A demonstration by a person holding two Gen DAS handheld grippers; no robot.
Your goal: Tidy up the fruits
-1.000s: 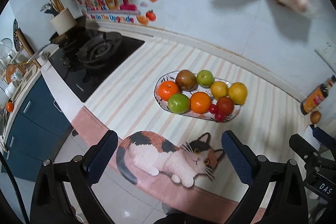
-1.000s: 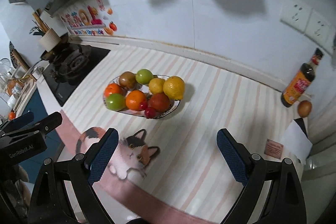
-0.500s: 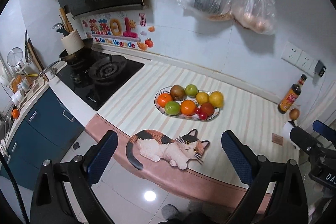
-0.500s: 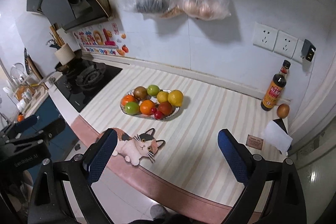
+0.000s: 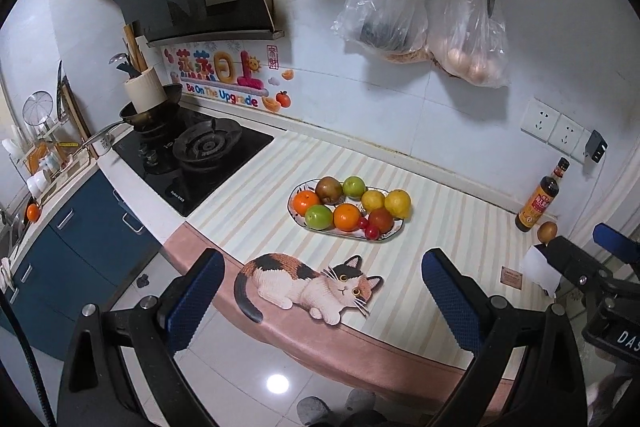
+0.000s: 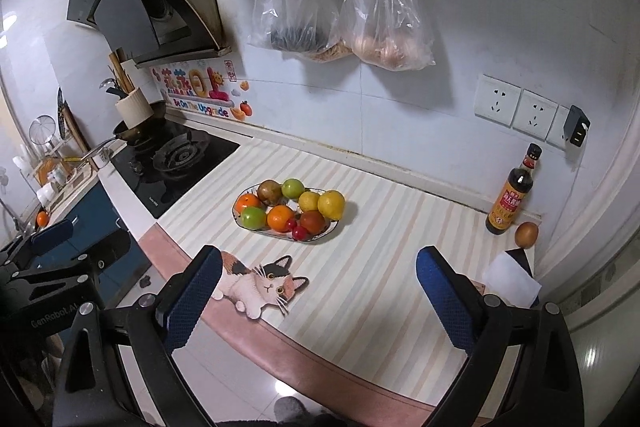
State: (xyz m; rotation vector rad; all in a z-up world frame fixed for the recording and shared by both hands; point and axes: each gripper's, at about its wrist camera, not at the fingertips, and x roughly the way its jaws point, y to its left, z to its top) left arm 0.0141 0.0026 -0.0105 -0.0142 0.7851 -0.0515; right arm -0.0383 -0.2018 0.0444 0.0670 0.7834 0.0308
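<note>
Oval plate (image 5: 390,235) of fruit on the striped counter mat (image 5: 440,219), between the gas hob (image 5: 192,159) and the sauce bottle (image 5: 537,198); oranges, green and yellow fruits, a brown one and small red ones fill it. Left gripper (image 5: 324,301) and right gripper (image 6: 318,297), both spread wide and empty, are held back from the counter edge, well apart from the plate, above the cat decal (image 5: 308,283)
</note>
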